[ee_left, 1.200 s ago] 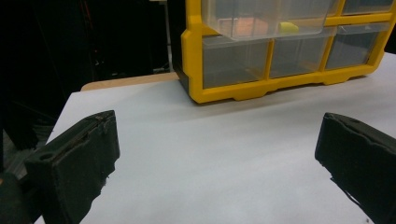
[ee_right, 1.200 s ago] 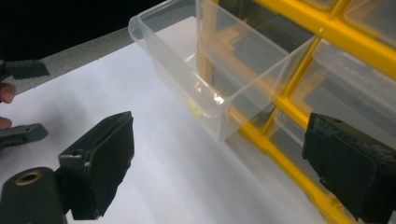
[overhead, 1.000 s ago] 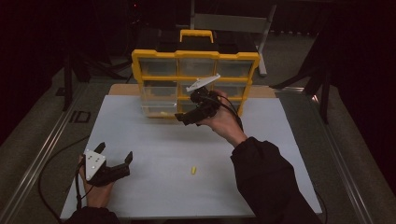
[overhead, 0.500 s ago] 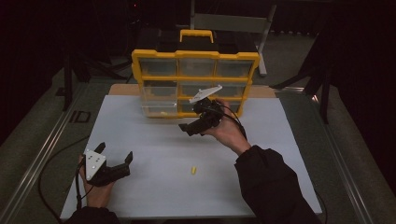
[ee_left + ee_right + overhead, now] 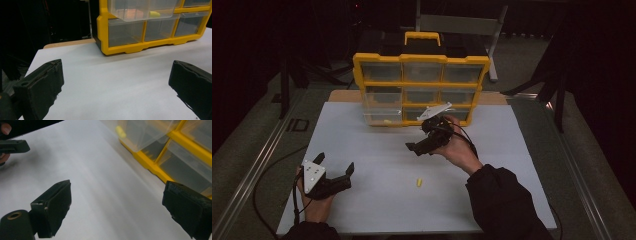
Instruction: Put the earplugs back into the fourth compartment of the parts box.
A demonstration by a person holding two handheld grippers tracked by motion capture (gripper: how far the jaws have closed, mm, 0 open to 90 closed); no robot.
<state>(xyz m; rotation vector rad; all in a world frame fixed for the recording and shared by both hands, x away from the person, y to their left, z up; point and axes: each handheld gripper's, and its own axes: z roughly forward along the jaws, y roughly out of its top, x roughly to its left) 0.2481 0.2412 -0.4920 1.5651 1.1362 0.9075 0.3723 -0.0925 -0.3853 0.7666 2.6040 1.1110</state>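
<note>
Since a second ago the right gripper (image 5: 424,145) has drawn back from the front of the yellow organizer (image 5: 421,90) toward the middle of the high view, and it now hangs over the white table (image 5: 362,150), near the cabinet's lower edge but apart from it. Its jaws stand wide with nothing between them, as the right gripper view confirms. The left gripper (image 5: 337,175) has not shifted; it rests at the lower left of the high view, jaws likewise spread wide and empty, pointed toward the organizer. One clear drawer (image 5: 379,117) at the cabinet's lower left stands pulled out, with a small yellow piece (image 5: 154,14) lying inside it, seen at the top of the left gripper view. A second small yellow part (image 5: 417,183) lies loose on the table just below centre in the high view, between the two grippers and touched by neither.
</note>
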